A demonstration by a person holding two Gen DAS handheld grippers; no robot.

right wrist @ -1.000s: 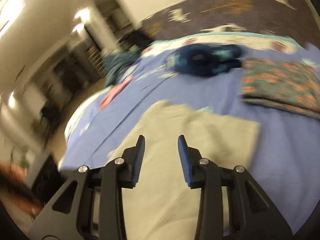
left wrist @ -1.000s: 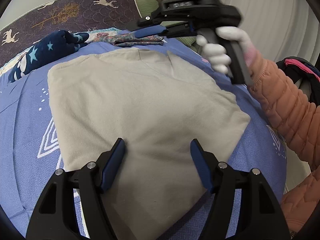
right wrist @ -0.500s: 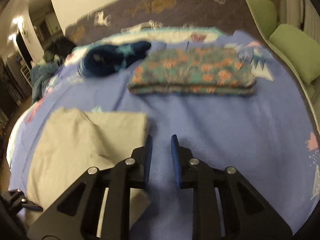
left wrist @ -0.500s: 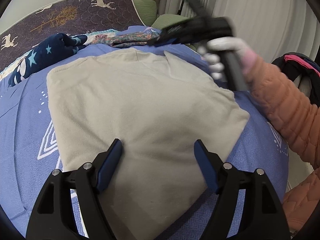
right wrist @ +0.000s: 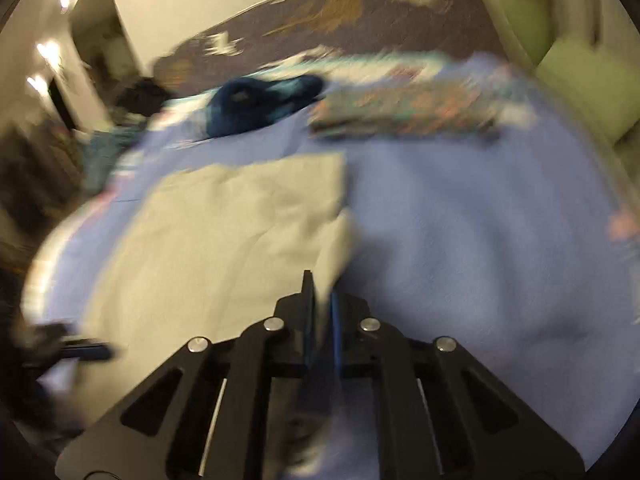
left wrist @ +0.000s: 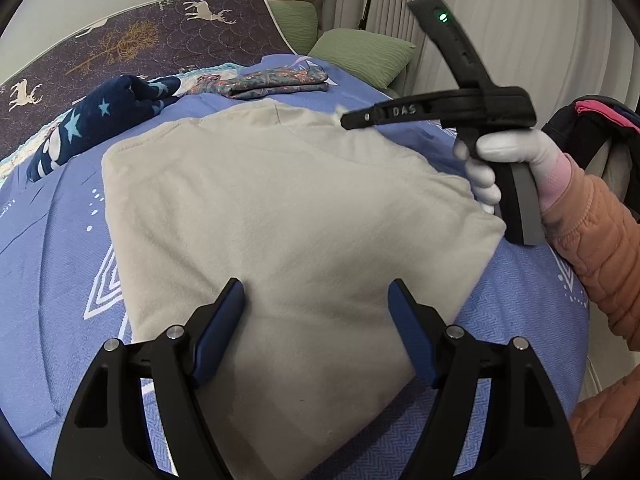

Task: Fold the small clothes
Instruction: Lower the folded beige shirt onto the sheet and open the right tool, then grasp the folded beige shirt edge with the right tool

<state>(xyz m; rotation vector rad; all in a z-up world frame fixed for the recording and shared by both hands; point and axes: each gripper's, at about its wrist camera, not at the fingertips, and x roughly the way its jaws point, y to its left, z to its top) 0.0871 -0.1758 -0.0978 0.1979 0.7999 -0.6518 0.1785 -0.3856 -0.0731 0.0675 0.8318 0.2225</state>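
A beige garment (left wrist: 280, 216) lies spread on the blue bedspread (left wrist: 48, 240). My left gripper (left wrist: 316, 328) is open and hovers over its near part, empty. My right gripper (right wrist: 320, 300) is shut on the garment's right edge (right wrist: 340, 240), with beige cloth pinched between the blue pads; the right wrist view is blurred. In the left wrist view the right gripper (left wrist: 348, 120) reaches over the garment's far right edge, held by a white-gloved hand (left wrist: 504, 160).
A folded floral garment (left wrist: 276, 82) and a navy star-patterned garment (left wrist: 100, 120) lie at the far side of the bed. Green cushions (left wrist: 360, 56) and a dark deer-print headboard (left wrist: 120, 40) stand behind. A curtain (left wrist: 520, 40) hangs on the right.
My right gripper has swung back over the beige garment's right edge and closed on it. My left gripper has stayed open over the near part.
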